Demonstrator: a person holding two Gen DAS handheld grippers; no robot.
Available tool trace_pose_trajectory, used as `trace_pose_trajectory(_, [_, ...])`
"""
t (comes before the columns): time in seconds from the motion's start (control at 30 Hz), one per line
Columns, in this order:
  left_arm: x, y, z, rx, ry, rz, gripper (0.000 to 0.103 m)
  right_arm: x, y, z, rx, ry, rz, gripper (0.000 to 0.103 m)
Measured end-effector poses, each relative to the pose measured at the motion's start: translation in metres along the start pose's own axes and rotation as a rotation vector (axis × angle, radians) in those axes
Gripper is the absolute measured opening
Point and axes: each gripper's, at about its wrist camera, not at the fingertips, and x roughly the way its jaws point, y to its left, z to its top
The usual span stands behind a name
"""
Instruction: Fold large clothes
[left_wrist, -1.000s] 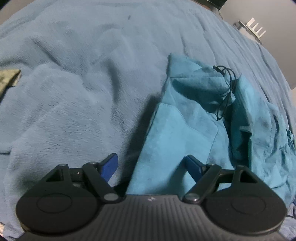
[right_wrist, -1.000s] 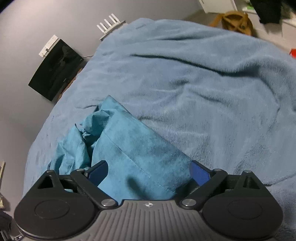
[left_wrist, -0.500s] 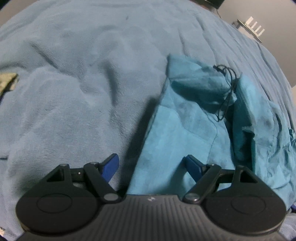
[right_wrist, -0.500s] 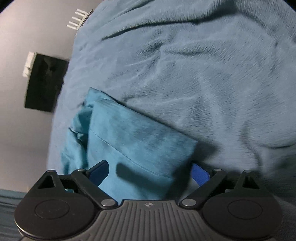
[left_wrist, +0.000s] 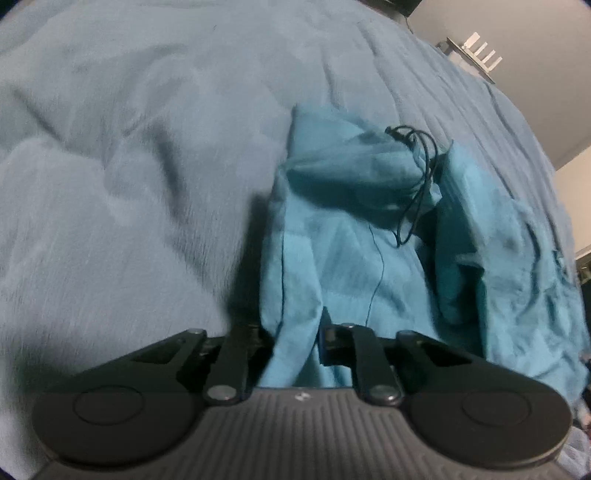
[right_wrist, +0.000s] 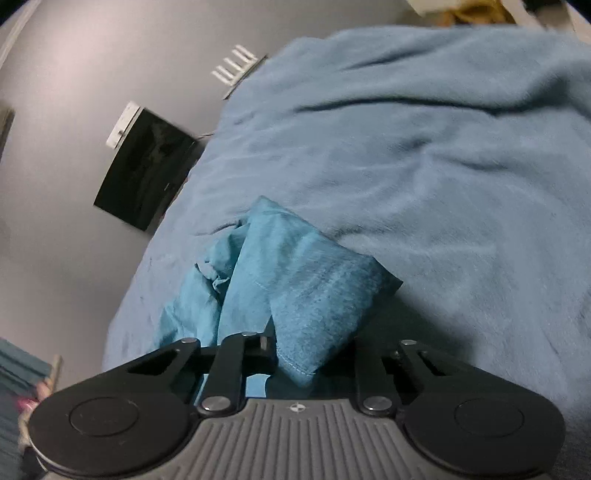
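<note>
A teal garment (left_wrist: 354, 251) with a thin black drawstring (left_wrist: 417, 192) lies bunched on the blue blanket (left_wrist: 129, 166). My left gripper (left_wrist: 295, 343) is shut on the garment's near left edge, with cloth pinched between the fingers. In the right wrist view the same teal garment (right_wrist: 295, 280) lies folded with one corner toward me. My right gripper (right_wrist: 310, 354) is shut on that near hem, and the cloth rises slightly off the blanket (right_wrist: 443, 166).
The fluffy blue blanket covers the whole bed. A black box (right_wrist: 147, 173) stands against the grey wall by the bed's far edge, with a white router (right_wrist: 236, 70) behind it. The router also shows in the left wrist view (left_wrist: 476, 55).
Both grippers were open over the garment's edges. Both have now closed on the cloth. The right gripper's view has tilted back up and the held corner has lifted.
</note>
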Motion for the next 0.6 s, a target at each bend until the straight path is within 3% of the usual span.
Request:
trace_pose_trajectory(0.13, [0.005, -0.026, 0.014, 0.106, -0.119, 0.092, 0.0, 0.013, 0.016, -0.002, -0.064, -0.036, 0.003, 0.019])
trace_pose_trajectory(0.2, [0.005, -0.029, 0.022, 0.087, -0.163, 0.091, 0.0, 0.019, 0.02, 0.0, -0.094, -0.056, 0.031, 0.018])
trace_pose_trajectory(0.3, [0.002, -0.032, 0.019, 0.142, -0.085, 0.1, 0.0, 0.01, 0.021, 0.0, -0.114, -0.098, 0.056, 0.018])
trace_pose_trajectory(0.37, [-0.01, -0.031, 0.012, 0.159, -0.073, 0.123, 0.005, 0.0, 0.016, -0.001, -0.075, -0.106, 0.065, 0.017])
trace_pose_trajectory(0.43, [-0.033, -0.036, 0.007, 0.139, -0.147, 0.153, 0.013, -0.011, 0.006, -0.002, 0.015, -0.092, 0.085, 0.016])
trace_pose_trajectory(0.5, [-0.053, -0.055, 0.003, 0.211, -0.219, 0.165, 0.015, -0.017, -0.001, -0.004, 0.079, -0.082, 0.105, 0.016])
trace_pose_trajectory(0.57, [-0.062, -0.086, 0.001, 0.294, -0.257, 0.153, 0.016, -0.015, -0.004, -0.005, 0.106, -0.073, 0.112, 0.02])
trace_pose_trajectory(0.6, [-0.064, -0.102, -0.001, 0.325, -0.268, 0.138, 0.02, -0.013, -0.005, -0.005, 0.117, -0.063, 0.109, 0.029])
